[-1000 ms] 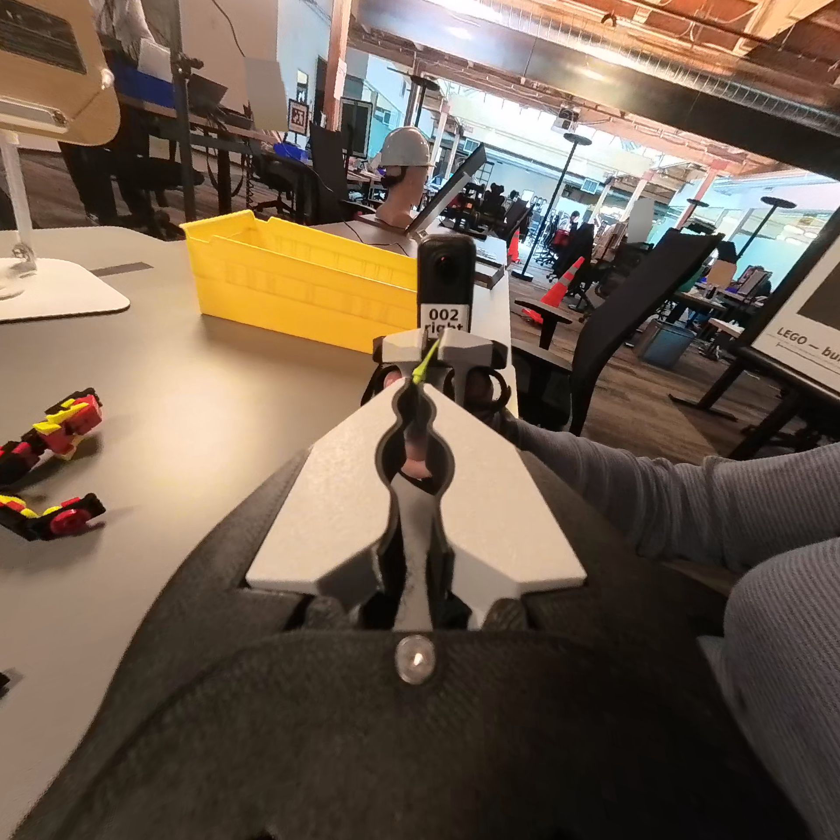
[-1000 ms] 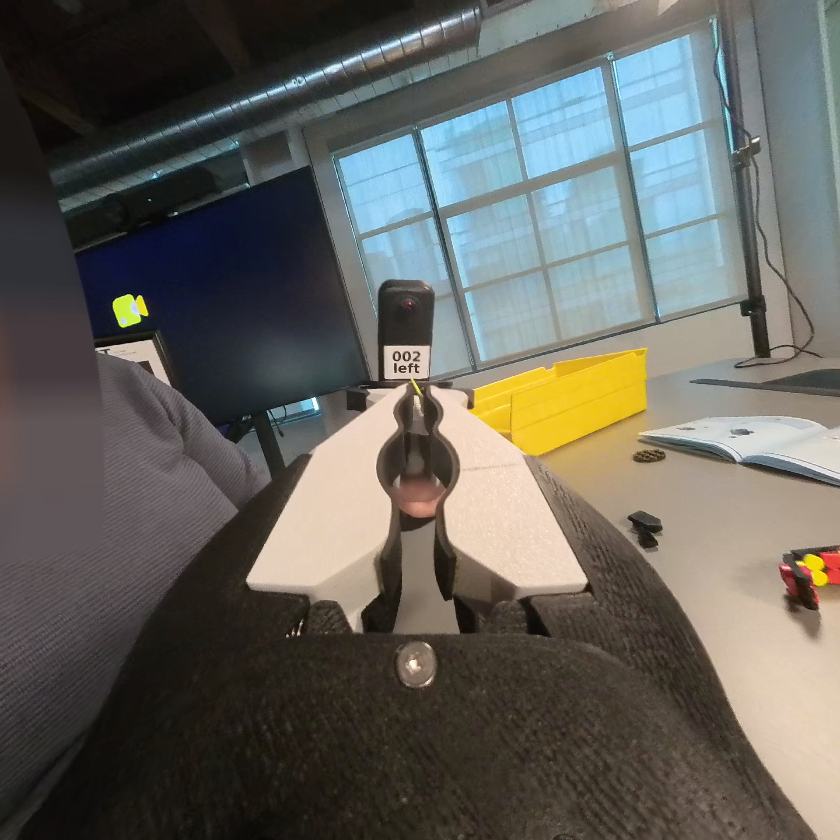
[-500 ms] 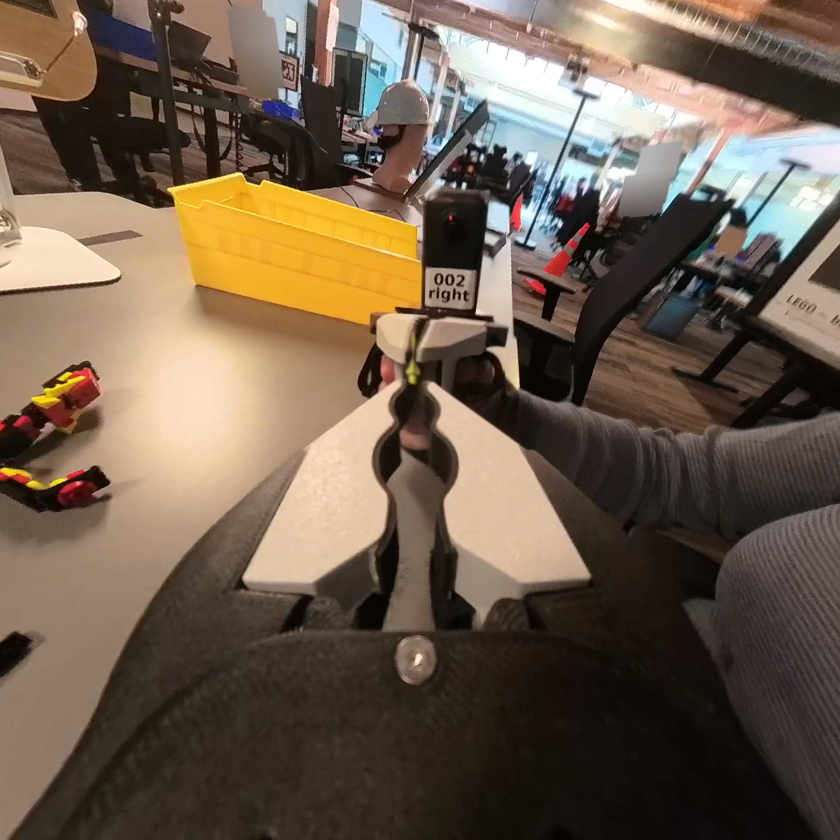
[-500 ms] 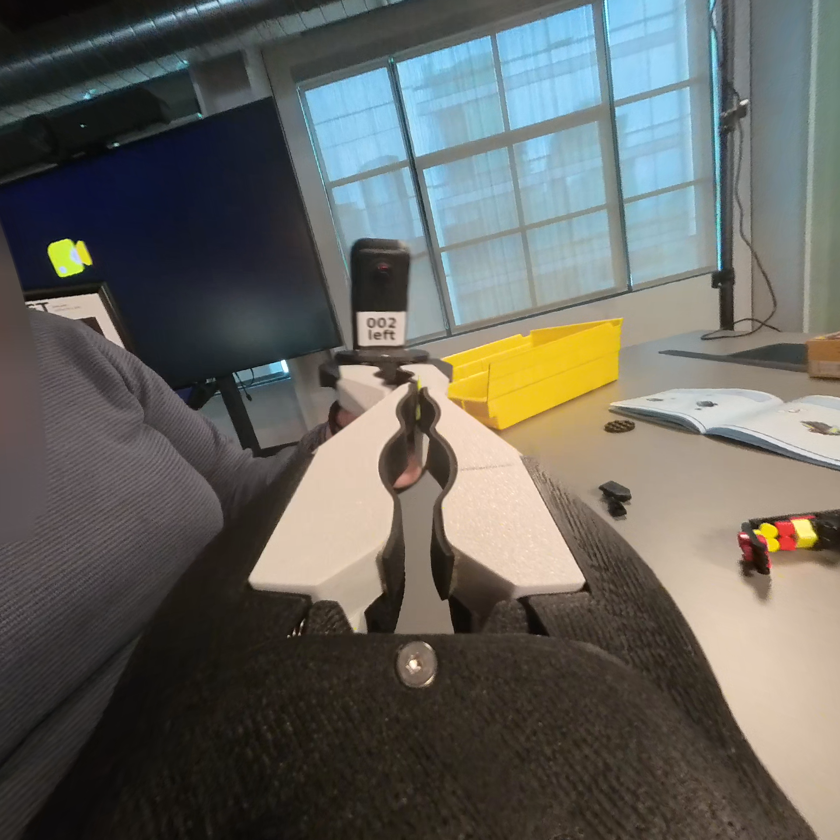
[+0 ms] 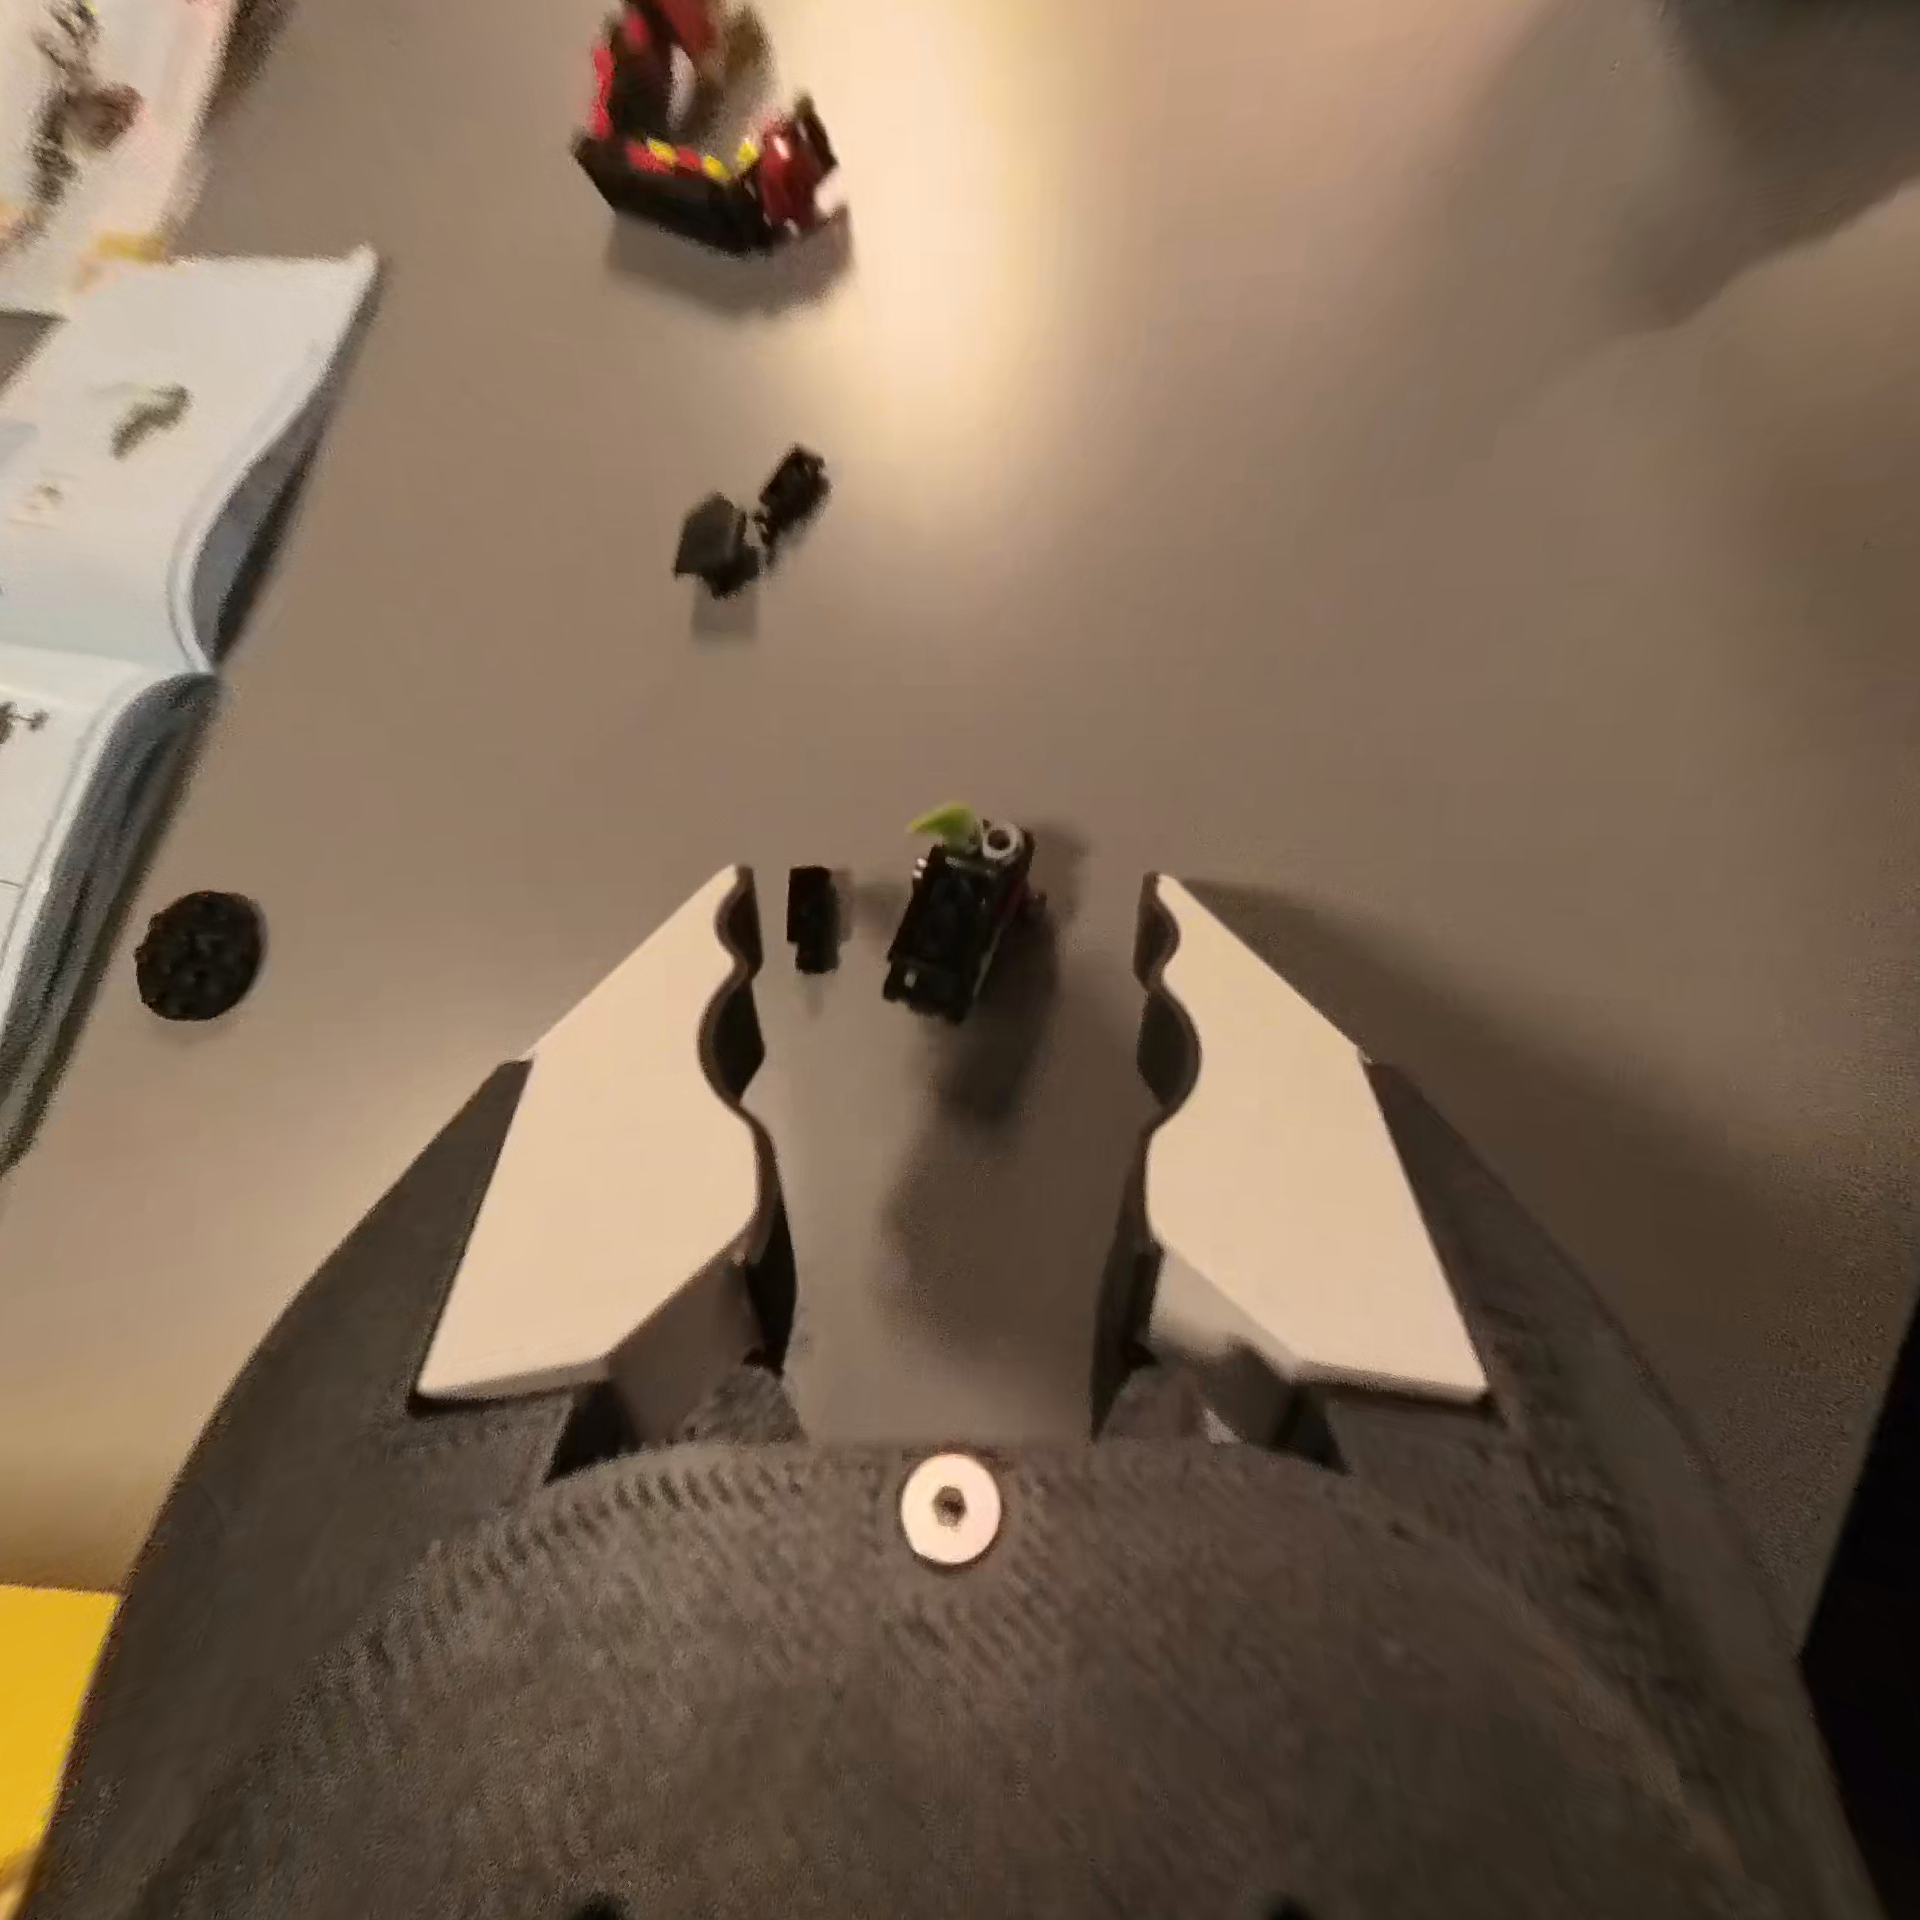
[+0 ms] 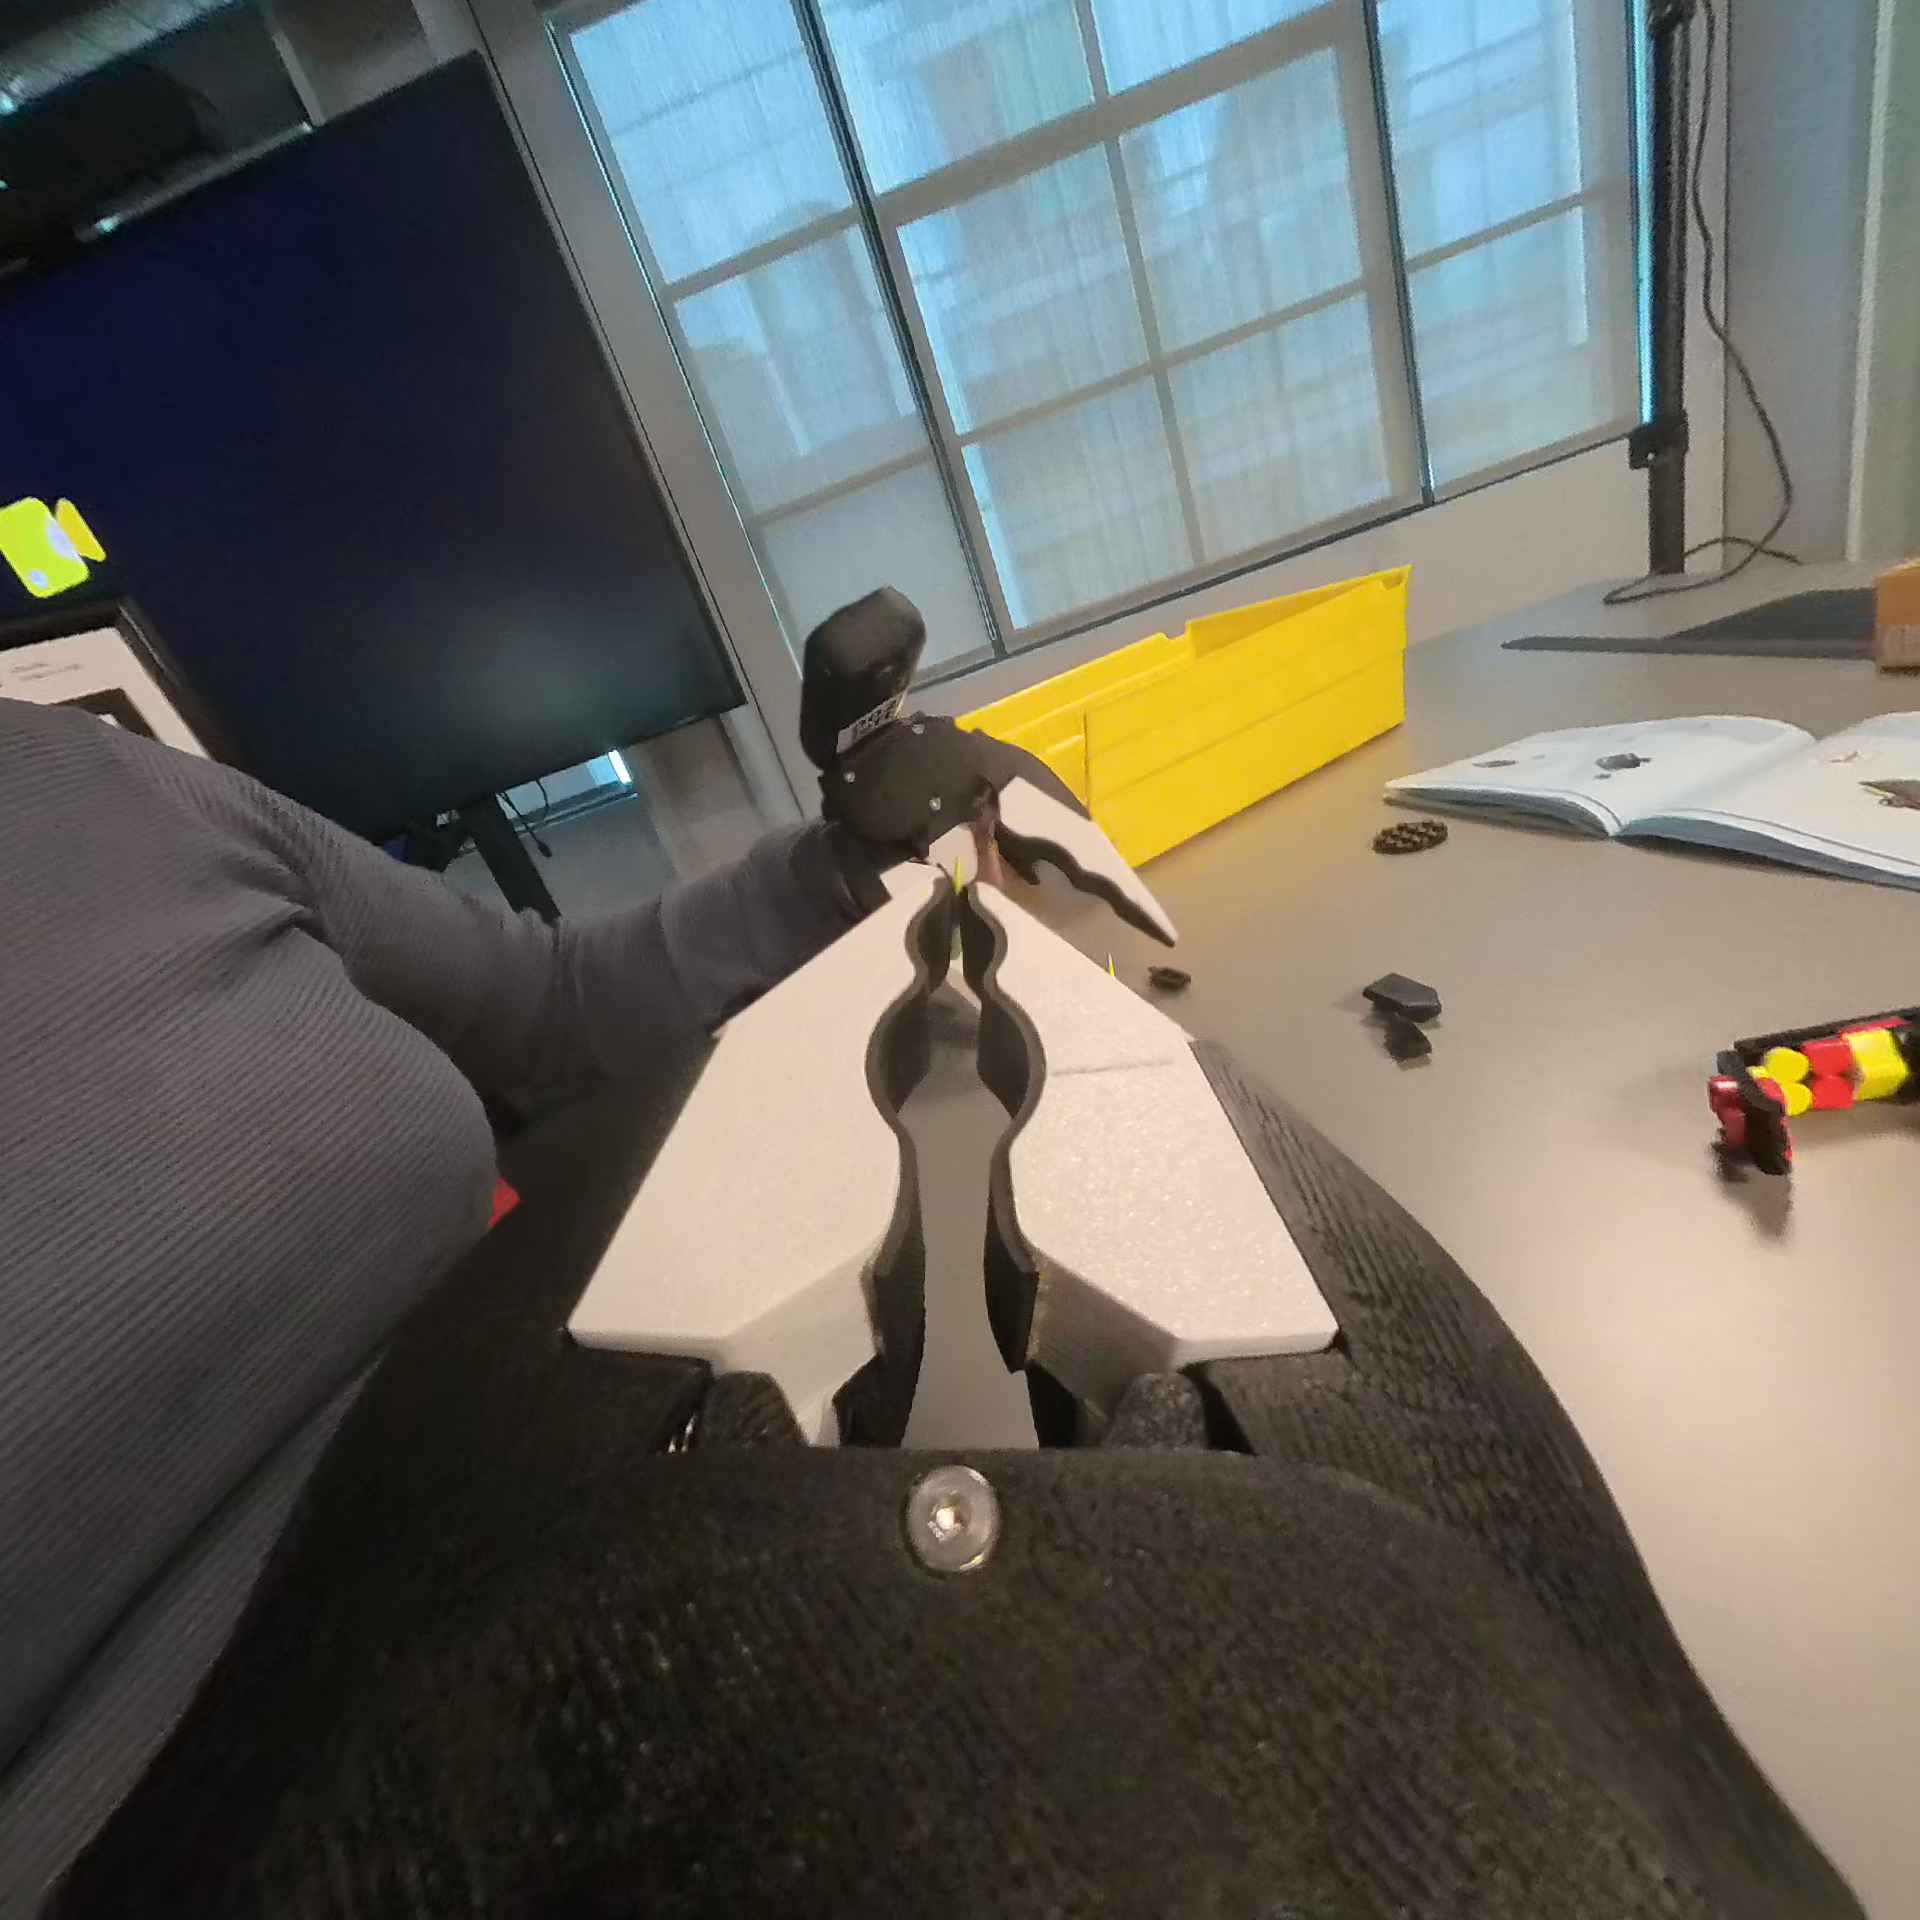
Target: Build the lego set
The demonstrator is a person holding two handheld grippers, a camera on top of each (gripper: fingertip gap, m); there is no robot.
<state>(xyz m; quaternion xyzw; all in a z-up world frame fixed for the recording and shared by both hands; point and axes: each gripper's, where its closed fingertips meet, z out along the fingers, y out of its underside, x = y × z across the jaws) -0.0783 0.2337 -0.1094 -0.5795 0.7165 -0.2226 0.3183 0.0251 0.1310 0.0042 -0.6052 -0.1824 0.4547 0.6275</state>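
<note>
Lego piece (image 5: 958, 916) lies between spread left tongs (image 5: 943, 883); right tongs (image 6: 954, 902) pinch a yellow-green sliver (image 6: 955, 883).

two grippers (image 5: 940, 883) (image 6: 954, 904), one yellow bin (image 6: 1226, 707), one booklet (image 6: 1683, 779), two red-black assemblies (image 5: 717, 177) (image 5: 961, 925).

We are seeing a small brick cluster (image 5: 961, 928) lying on the table (image 5: 1351, 623), a loose piece (image 5: 811, 917) just left of it, two pieces (image 5: 753, 520) beyond, a booklet (image 5: 114, 520) lying far left.
</note>
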